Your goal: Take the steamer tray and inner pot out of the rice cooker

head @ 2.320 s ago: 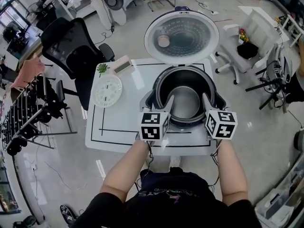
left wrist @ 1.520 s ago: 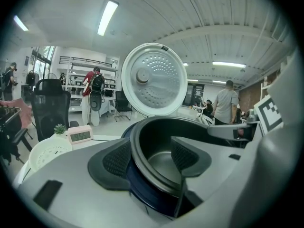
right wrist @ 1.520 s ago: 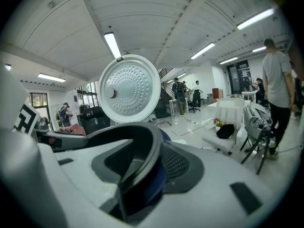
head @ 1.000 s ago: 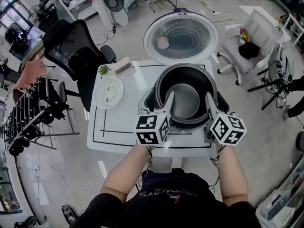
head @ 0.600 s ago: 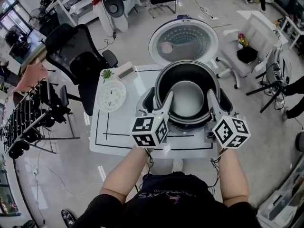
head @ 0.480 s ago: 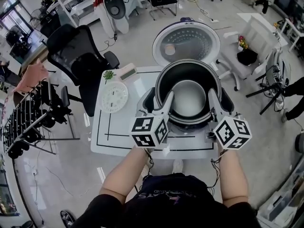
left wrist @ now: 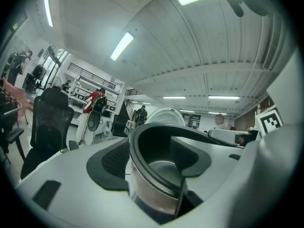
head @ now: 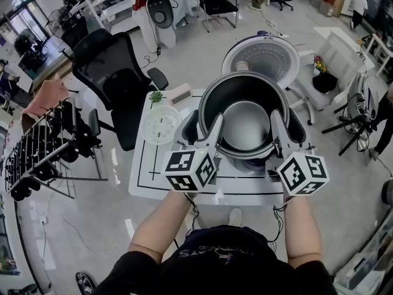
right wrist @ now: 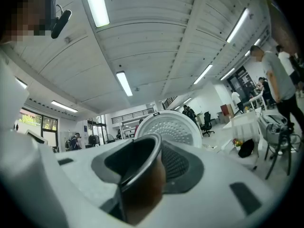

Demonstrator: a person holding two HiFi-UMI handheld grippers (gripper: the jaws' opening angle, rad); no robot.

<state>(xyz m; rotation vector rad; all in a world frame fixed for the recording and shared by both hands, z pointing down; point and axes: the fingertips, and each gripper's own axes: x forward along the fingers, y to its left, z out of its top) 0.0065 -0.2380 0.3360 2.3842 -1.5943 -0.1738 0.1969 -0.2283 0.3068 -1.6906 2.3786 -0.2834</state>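
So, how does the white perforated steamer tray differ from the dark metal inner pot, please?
The white perforated steamer tray is shallow and lies flat on the table; the dark metal inner pot is deep. The tray is untouched; the left gripper and right gripper clamp the pot's rim. Both are round.

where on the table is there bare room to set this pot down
Bare: the near-left part of the table, between the steamer tray behind, the rice cooker on the right and the front edge. Crowded: the far-left corner holds the tray, a small green item and a box; the cooker fills the right side.
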